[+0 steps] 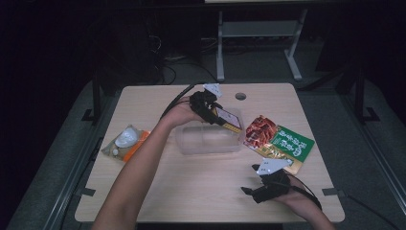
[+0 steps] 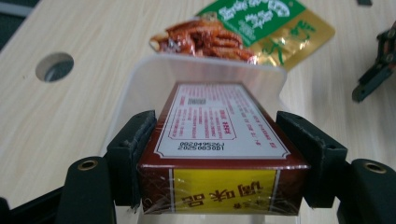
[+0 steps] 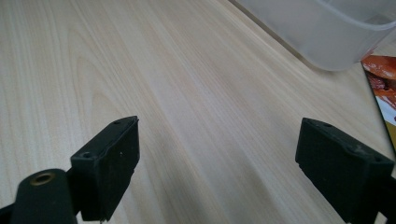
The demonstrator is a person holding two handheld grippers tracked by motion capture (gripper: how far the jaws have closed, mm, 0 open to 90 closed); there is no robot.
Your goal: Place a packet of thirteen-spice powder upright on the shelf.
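Note:
My left gripper [image 1: 216,114] [image 2: 219,154] is shut on a dark red box [image 2: 219,140] [image 1: 229,120] with a yellow end and a white label, its pads pressing both long sides. It holds the box tilted over the far right corner of a clear plastic tub [image 1: 207,139] [image 2: 154,79]. Just right of the tub lies a green and gold snack pouch [image 1: 278,143] [image 2: 252,28] showing red food. My right gripper [image 1: 253,188] [image 3: 217,163] rests low near the table's front right, jaws wide open over bare wood, nothing between them.
A clear bag [image 1: 127,142] with a white item and an orange strip lies at the table's left. A round cable hole [image 1: 241,96] [image 2: 55,66] sits near the far edge. The tub's corner [image 3: 327,32] is ahead of my right gripper.

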